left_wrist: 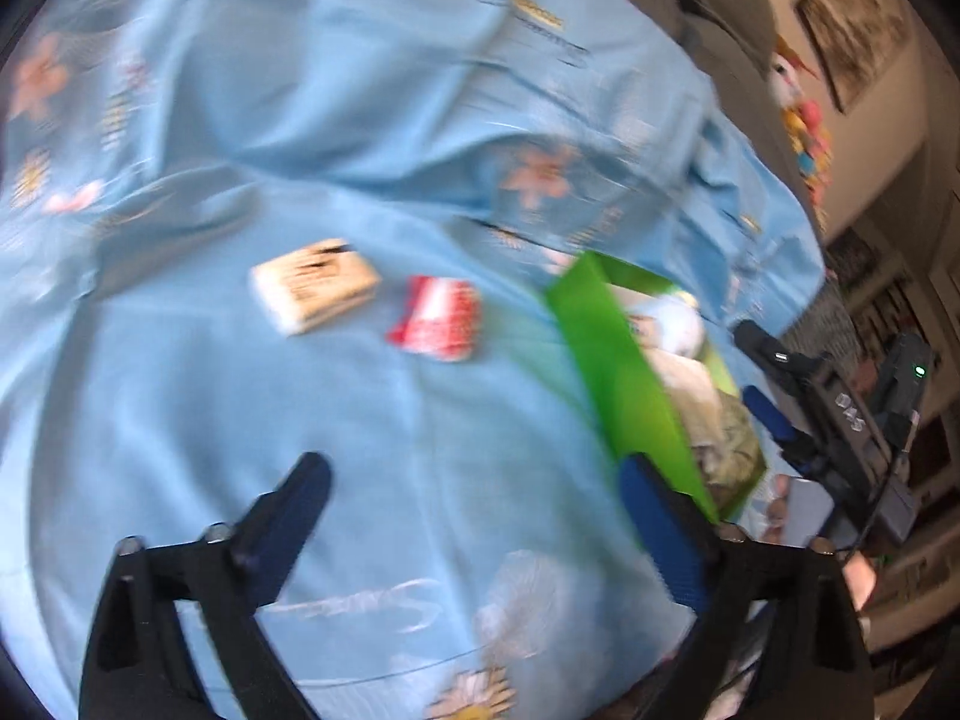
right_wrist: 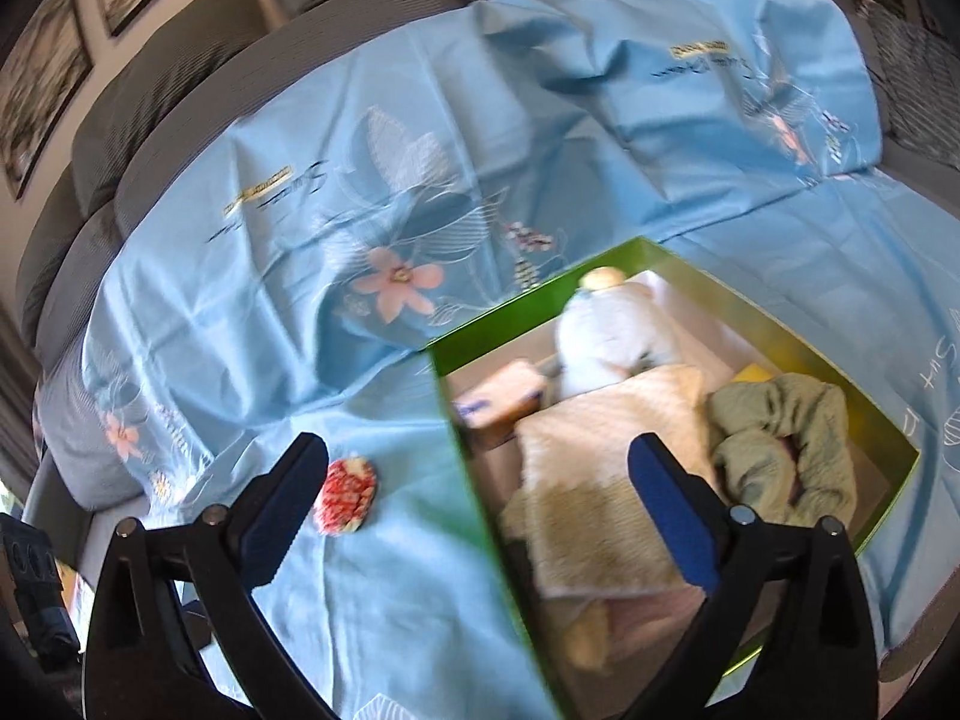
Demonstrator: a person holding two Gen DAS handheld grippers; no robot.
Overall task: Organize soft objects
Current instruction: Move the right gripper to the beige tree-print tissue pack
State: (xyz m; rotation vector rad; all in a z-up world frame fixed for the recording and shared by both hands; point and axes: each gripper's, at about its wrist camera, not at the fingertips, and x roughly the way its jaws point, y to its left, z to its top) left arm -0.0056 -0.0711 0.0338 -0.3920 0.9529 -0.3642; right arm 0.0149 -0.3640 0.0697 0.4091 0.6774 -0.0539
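A green box point(right_wrist: 474, 468) sits on the blue flowered sheet point(right_wrist: 300, 300). It holds a cream fluffy cloth point(right_wrist: 600, 468), a grey-green towel point(right_wrist: 798, 438), a white plush figure point(right_wrist: 612, 336) and a small wrapped pack point(right_wrist: 504, 408). My right gripper point(right_wrist: 480, 450) hovers open over the box's left wall, with nothing between its fingers. A red-and-white packet point(right_wrist: 347, 498) lies on the sheet just left of the box. In the left wrist view my left gripper point(left_wrist: 474, 468) is open and empty above the sheet. Ahead of it lie a cream packet point(left_wrist: 315, 285), the red-and-white packet point(left_wrist: 438, 318) and the green box point(left_wrist: 624, 372).
The sheet covers a grey sofa whose cushions point(right_wrist: 180, 60) rise behind it. Framed pictures point(right_wrist: 42, 78) hang on the wall. A colourful toy point(left_wrist: 804, 120) sits at the sofa's far end. The right gripper point(left_wrist: 756, 369) shows beyond the box in the left wrist view.
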